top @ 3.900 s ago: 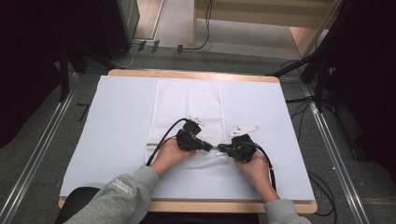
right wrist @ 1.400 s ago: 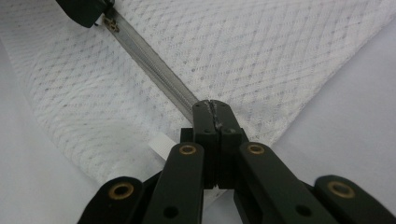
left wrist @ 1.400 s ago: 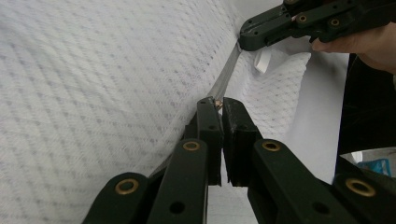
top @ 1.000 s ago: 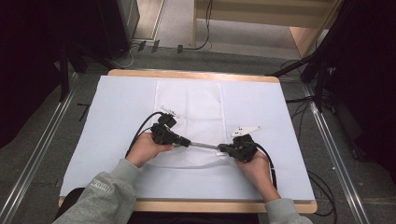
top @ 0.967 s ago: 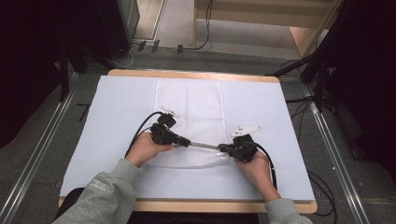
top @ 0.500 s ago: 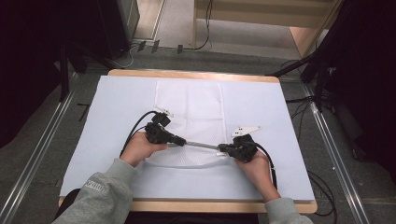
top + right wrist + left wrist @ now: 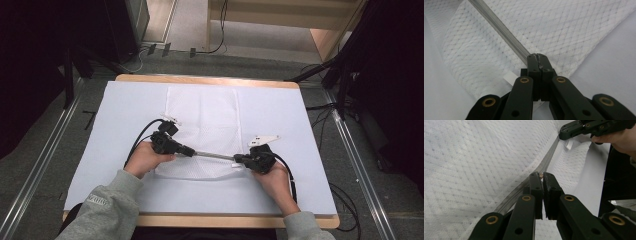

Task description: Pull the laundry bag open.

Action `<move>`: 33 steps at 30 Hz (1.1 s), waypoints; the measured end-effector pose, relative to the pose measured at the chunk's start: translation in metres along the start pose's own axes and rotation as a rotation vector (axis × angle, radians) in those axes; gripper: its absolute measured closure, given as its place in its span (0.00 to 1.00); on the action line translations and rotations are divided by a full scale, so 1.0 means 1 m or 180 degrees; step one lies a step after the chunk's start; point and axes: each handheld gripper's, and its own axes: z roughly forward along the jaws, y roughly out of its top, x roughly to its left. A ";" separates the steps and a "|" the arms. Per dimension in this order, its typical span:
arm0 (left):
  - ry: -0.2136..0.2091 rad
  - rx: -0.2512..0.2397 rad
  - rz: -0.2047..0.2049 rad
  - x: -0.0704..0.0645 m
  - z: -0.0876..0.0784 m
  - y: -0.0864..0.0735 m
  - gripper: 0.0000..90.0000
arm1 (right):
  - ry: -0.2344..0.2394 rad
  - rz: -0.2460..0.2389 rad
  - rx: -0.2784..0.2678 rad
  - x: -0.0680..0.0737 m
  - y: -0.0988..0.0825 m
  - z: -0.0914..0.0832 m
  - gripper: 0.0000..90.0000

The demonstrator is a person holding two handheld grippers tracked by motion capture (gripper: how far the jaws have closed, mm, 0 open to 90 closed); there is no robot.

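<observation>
Here, a white mesh bag lies flat at the middle of the blue table cover, its grey zipper stretched along the bag's near edge. The left gripper, jaws pinched narrowly on the zipper pull, holds at the zipper's left end; the right gripper, jaws clamped on the zipper's right end, anchors it. Both forearms reach low from the near edge, grippers pointing toward each other. Keeping the zipper taut and pulling straight along it should prevent snagging.
</observation>
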 end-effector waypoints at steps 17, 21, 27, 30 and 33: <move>0.0004 -0.0012 -0.0022 0.004 -0.013 -0.008 0.98 | 0.0011 0.0007 0.0001 0.000 0.000 0.000 1.00; 0.0046 -0.0023 -0.0054 0.007 -0.016 -0.009 0.98 | 0.0012 0.0006 0.0001 0.000 0.000 0.000 1.00; 0.0095 -0.0036 -0.0050 0.008 -0.024 -0.015 0.98 | 0.0010 0.0004 0.0001 0.000 0.000 0.000 1.00; 0.0120 -0.0050 -0.0059 0.010 -0.028 -0.018 0.98 | 0.0007 0.0002 0.0001 0.000 0.000 0.000 1.00; 0.0149 -0.0072 -0.0045 0.010 -0.033 -0.021 0.98 | 0.0010 0.0004 0.0000 0.000 0.000 0.000 1.00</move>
